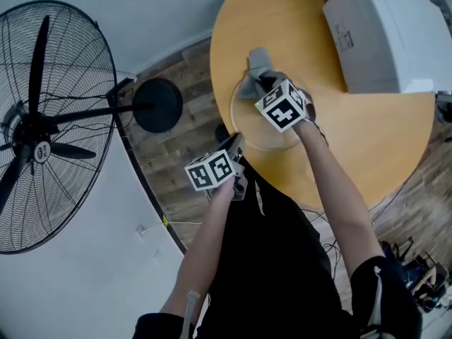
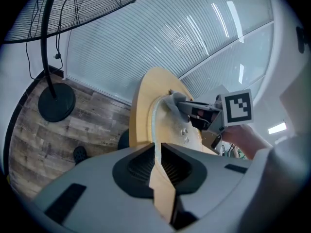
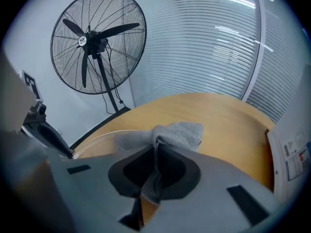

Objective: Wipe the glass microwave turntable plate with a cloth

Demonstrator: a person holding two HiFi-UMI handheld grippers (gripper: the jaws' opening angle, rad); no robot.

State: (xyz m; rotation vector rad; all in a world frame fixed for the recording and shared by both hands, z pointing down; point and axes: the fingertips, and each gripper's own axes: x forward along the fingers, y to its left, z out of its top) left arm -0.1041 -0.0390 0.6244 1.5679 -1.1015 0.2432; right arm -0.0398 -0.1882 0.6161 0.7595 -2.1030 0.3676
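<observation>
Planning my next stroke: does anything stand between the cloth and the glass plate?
Nothing visible. The grey cloth in the right gripper rests on the far edge of the glass turntable plate; the left gripper clamps the near rim.

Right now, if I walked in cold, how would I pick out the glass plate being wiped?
Find the round wooden table bearing a white microwave. At its near edge lies the glass turntable plate, its rim pinched by the left hand-held gripper. It alone is see-through, and a grey cloth drapes over its far rim.
</observation>
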